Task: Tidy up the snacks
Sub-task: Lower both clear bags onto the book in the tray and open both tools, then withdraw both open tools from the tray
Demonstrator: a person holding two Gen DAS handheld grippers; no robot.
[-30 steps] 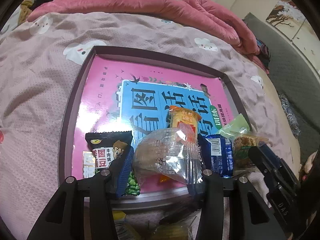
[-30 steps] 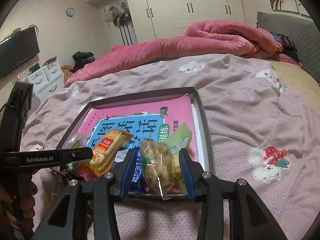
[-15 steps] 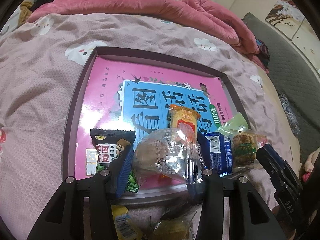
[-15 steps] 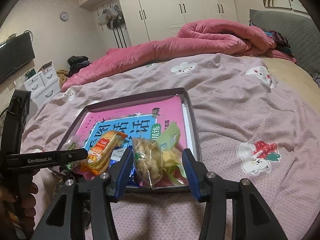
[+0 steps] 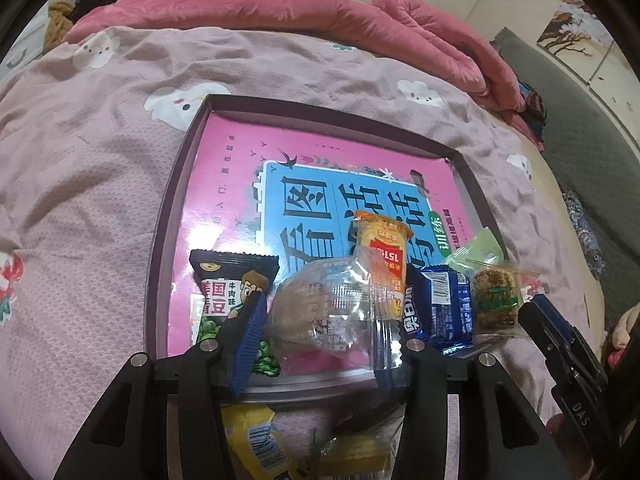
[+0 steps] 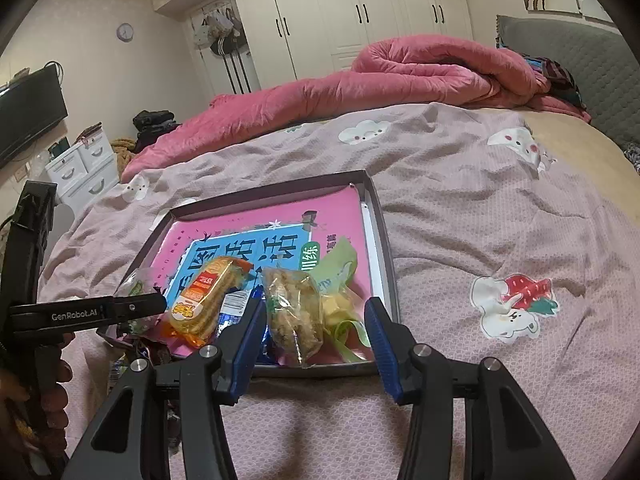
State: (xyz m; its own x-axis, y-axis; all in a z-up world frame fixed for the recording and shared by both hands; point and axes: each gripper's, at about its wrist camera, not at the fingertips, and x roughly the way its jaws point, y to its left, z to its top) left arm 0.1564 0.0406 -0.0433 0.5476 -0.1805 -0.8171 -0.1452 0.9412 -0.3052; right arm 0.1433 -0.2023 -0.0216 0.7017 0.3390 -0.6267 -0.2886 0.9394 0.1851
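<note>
Your left gripper (image 5: 324,320) clamps a clear crinkly plastic bun packet (image 5: 332,316) over the dark rectangular tray (image 5: 160,264). Right gripper (image 6: 316,332) jaws just opened, prob. clear of the transparent brown-snack packet (image 6: 294,312).

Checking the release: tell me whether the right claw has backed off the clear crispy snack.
Yes. The right claw opened and pulled back toward the tray near edge; clear crispy snack rests loose.
</note>
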